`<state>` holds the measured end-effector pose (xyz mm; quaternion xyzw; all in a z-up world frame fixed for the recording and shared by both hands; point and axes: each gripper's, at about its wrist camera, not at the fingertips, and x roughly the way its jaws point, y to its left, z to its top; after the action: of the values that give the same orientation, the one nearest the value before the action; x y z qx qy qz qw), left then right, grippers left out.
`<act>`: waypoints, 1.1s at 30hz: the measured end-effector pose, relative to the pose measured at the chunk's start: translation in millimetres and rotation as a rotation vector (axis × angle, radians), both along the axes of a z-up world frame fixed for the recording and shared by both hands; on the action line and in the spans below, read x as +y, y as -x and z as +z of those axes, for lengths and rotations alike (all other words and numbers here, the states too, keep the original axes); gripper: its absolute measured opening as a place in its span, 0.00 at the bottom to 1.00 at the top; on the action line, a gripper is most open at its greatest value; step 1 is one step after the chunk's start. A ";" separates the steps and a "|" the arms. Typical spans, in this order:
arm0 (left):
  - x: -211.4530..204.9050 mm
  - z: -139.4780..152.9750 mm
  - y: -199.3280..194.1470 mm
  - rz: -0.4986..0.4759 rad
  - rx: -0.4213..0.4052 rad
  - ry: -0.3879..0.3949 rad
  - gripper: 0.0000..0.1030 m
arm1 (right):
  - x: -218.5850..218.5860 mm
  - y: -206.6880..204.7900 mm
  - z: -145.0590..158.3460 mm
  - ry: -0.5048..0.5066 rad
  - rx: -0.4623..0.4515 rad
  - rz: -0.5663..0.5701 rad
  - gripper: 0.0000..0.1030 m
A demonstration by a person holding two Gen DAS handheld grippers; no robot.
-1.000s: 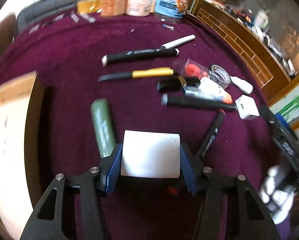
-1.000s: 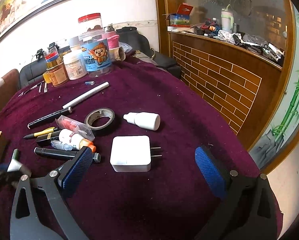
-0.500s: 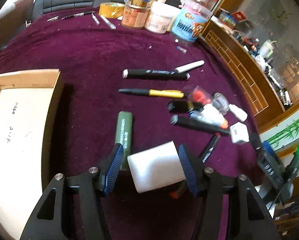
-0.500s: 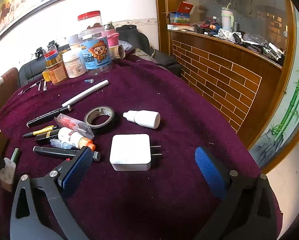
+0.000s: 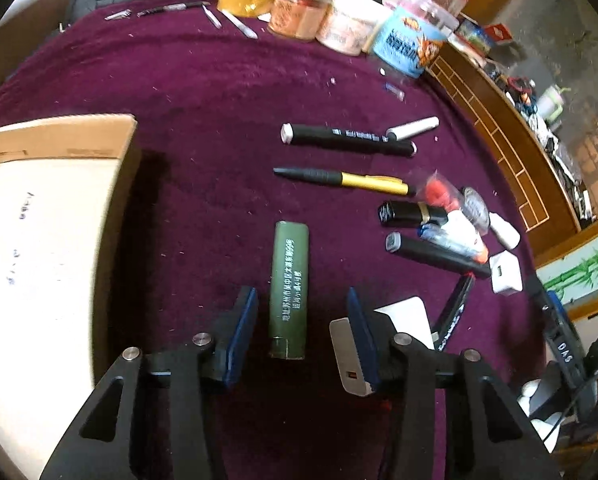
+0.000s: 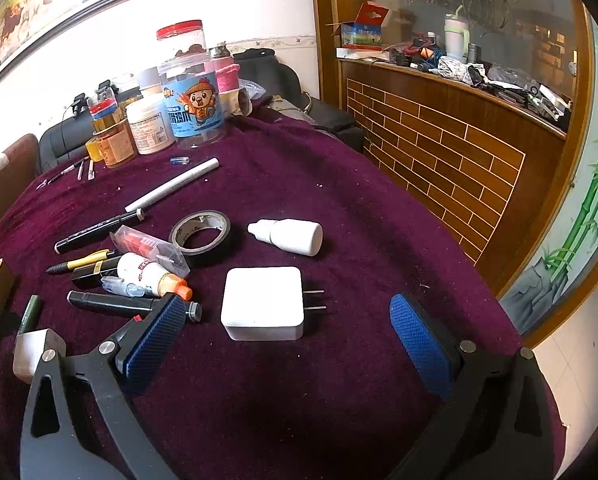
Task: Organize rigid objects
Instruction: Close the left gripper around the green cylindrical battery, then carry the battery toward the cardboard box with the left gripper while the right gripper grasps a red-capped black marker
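while left gripper [image 5: 302, 330] gapes astride green stick [image 5: 289, 294], right gripper [image 6: 295, 334] wide, empty

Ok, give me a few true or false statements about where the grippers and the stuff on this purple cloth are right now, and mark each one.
1. The left gripper is clamped on the white power bank. False: it is open, and the power bank lies outside its right finger.
2. The green bar lies between the left gripper's fingers. True.
3. The right gripper is open with the white charger in front of it. True.
4. The white dropper bottle stands upright. False: it lies on its side.
5. The cardboard box holds pens. False: none show in the visible part.
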<state>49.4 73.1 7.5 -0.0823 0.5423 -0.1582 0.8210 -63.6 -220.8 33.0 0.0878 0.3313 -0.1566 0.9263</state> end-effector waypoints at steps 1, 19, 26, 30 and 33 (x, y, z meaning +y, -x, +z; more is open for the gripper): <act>-1.7 -2.5 -1.6 0.000 -0.001 -0.016 0.38 | 0.1 0.1 -0.1 0.000 0.001 0.000 1.00; 27.1 64.3 78.3 -0.048 -0.254 0.051 0.16 | -9.9 -6.5 -5.8 -0.045 0.055 -0.010 1.00; 68.9 92.4 113.8 -0.015 -0.327 0.123 0.16 | 19.6 13.5 10.9 -0.247 0.072 0.131 1.00; 85.4 84.1 117.7 0.014 -0.318 0.144 0.16 | 44.6 -6.2 -2.7 -0.355 0.165 0.195 0.74; 99.3 80.1 123.2 0.038 -0.311 0.150 0.16 | 59.4 -18.4 -12.6 -0.397 0.205 0.195 0.60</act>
<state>-73.8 172.4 87.6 -0.1282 0.3936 -0.1935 0.8895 -45.2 -161.4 20.3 0.2192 0.4546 -0.0064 0.8633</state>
